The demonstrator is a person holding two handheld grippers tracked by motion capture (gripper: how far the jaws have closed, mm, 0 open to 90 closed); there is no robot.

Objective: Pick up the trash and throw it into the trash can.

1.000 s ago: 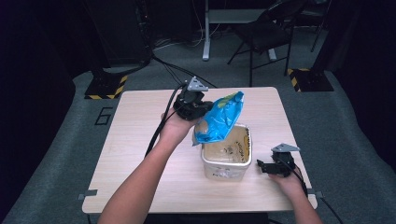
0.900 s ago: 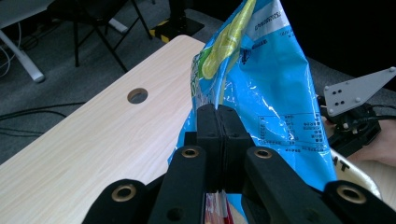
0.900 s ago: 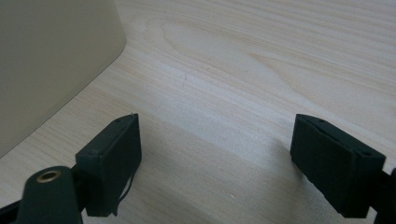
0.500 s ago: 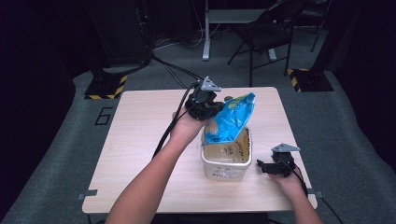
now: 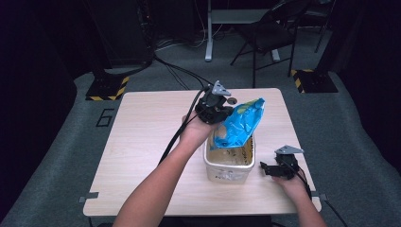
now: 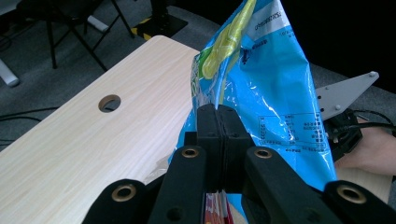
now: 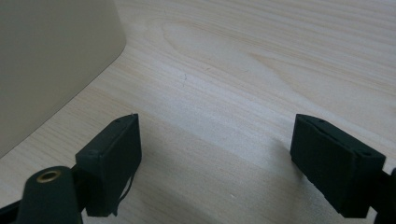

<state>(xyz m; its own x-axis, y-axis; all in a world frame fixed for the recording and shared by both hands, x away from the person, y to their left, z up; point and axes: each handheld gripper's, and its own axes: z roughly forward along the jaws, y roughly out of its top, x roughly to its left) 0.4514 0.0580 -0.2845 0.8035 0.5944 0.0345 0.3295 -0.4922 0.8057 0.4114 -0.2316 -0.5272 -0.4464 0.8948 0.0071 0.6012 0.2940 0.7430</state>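
A blue snack bag (image 5: 239, 124) hangs tilted above a beige plastic tub (image 5: 229, 171) on the wooden table (image 5: 146, 142). My left gripper (image 5: 218, 113) is shut on the bag's edge, just left of the tub's far rim. In the left gripper view its jaws (image 6: 223, 119) pinch the bag (image 6: 275, 79) flat, pads pressed together on the foil. My right gripper (image 5: 265, 169) rests low on the table to the right of the tub, pointing at it. Its jaws (image 7: 215, 154) stand wide apart with bare wood between them, and the tub's wall (image 7: 46, 60) lies ahead on the left.
A round cable hole (image 5: 231, 100) sits in the table behind the left gripper. Black cables trail off the far table edge. A folding chair (image 5: 269, 33) and stand bases are on the floor beyond. The right hand and its gripper (image 6: 343, 133) show behind the bag.
The left gripper has carried the bag to the right and slightly down, so it now hangs over the tub. The right gripper has stayed put.
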